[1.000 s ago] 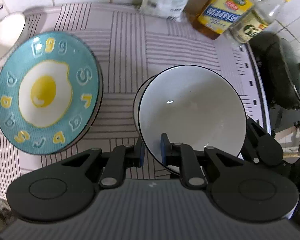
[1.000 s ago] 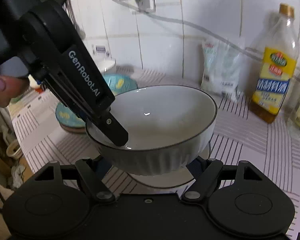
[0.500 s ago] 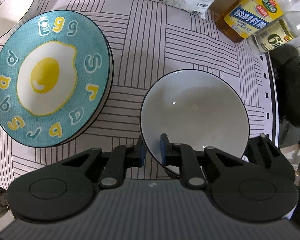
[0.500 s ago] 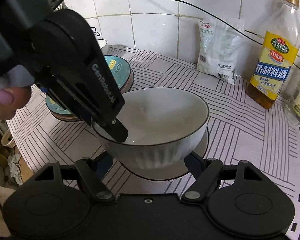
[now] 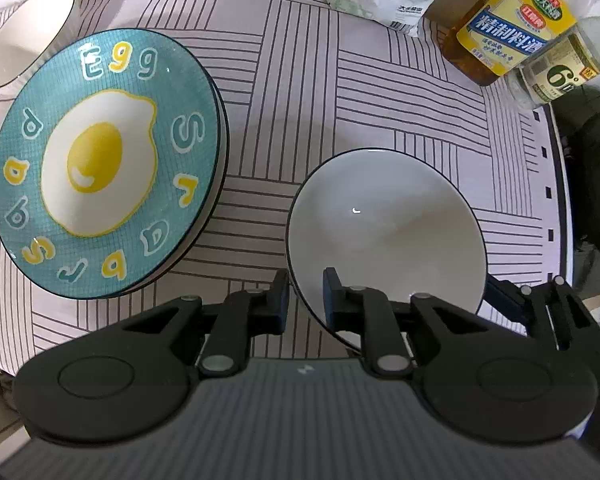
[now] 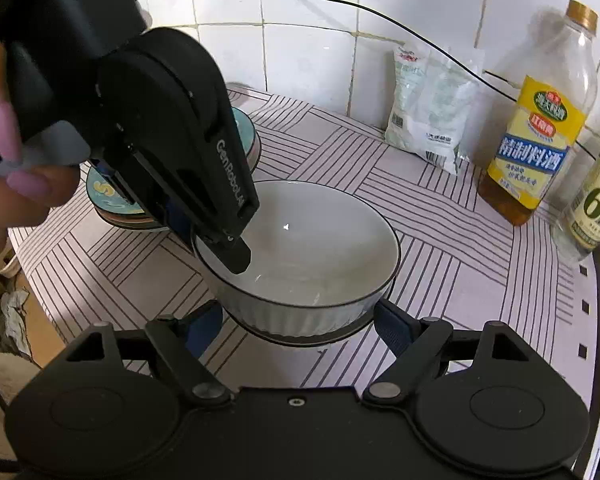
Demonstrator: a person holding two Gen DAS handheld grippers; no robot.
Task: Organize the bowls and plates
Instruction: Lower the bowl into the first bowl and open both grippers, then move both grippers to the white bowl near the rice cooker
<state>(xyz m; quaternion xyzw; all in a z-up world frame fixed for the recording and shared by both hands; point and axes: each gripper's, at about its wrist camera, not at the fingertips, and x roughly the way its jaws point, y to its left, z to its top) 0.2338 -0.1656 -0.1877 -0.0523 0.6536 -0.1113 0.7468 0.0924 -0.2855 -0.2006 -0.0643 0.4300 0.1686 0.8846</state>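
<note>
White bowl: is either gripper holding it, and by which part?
Left gripper pinches white bowl by its near rim, jaws opening; right gripper straddles it, not gripping.

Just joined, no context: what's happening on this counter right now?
A person is sorting dishes with handheld tongs. The left tongs straddle the near rim of a white bowl, one finger inside and one outside, and are just starting to open. The bowl sits on a white plate on the striped counter. The right tongs stand wide on either side of that plate, not gripping. A stack of teal egg plates sits to the bowl's left, with another white bowl behind it.
</note>
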